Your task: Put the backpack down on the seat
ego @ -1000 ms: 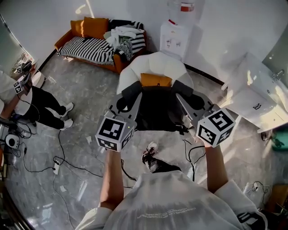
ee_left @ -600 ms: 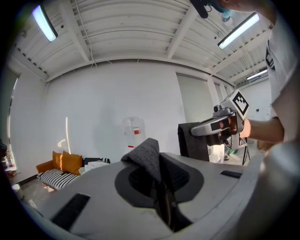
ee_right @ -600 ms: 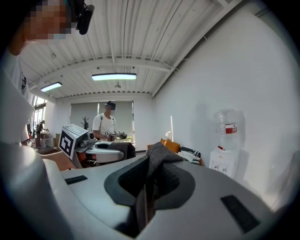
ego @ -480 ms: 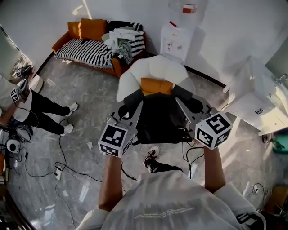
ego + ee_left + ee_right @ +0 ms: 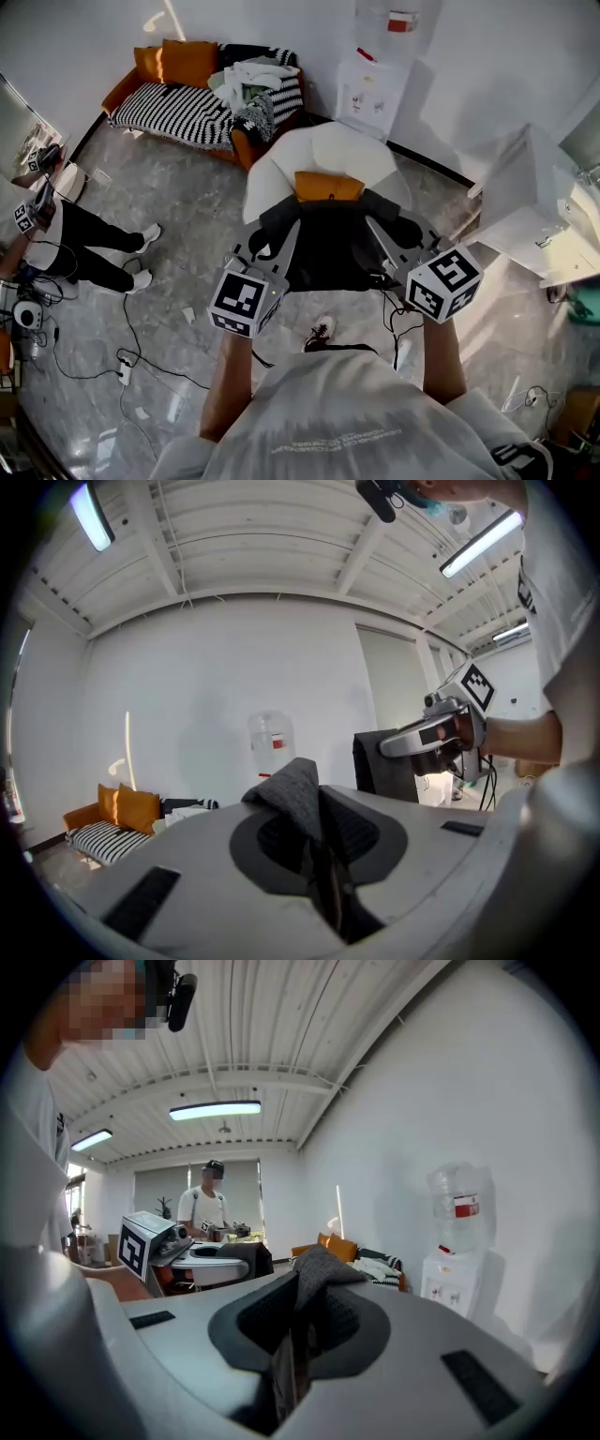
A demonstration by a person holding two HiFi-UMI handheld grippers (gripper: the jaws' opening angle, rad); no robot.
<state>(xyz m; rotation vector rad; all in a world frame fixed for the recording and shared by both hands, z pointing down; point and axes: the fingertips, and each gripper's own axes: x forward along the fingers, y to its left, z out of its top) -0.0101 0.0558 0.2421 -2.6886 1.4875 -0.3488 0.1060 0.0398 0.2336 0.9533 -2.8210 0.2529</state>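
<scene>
Black fabric backpack (image 5: 328, 251) hangs by its straps at the front of the white padded seat (image 5: 323, 141), near the orange cushion (image 5: 328, 186) | left tool (image 5: 277, 225) clamped on a grey ribbed strap (image 5: 292, 794) | right tool (image 5: 389, 225) clamped on the other strap (image 5: 321, 1274) | no legible writing | seat nearer than a second ago

- Your left forearm (image 5: 230, 375) and right forearm (image 5: 439, 352) reach forward side by side, well apart and bare below the sleeves.
- You hold the left gripper (image 5: 274, 220) pointing ahead, tipped slightly down. Its jaws are pinched together on a dark backpack strap (image 5: 291, 794).
- You hold the right gripper (image 5: 392, 220) the same way, jaws closed on the other strap (image 5: 314, 1283).
- Each gripper's marker cube (image 5: 246, 302) sits nearest your body, over your hand.
</scene>
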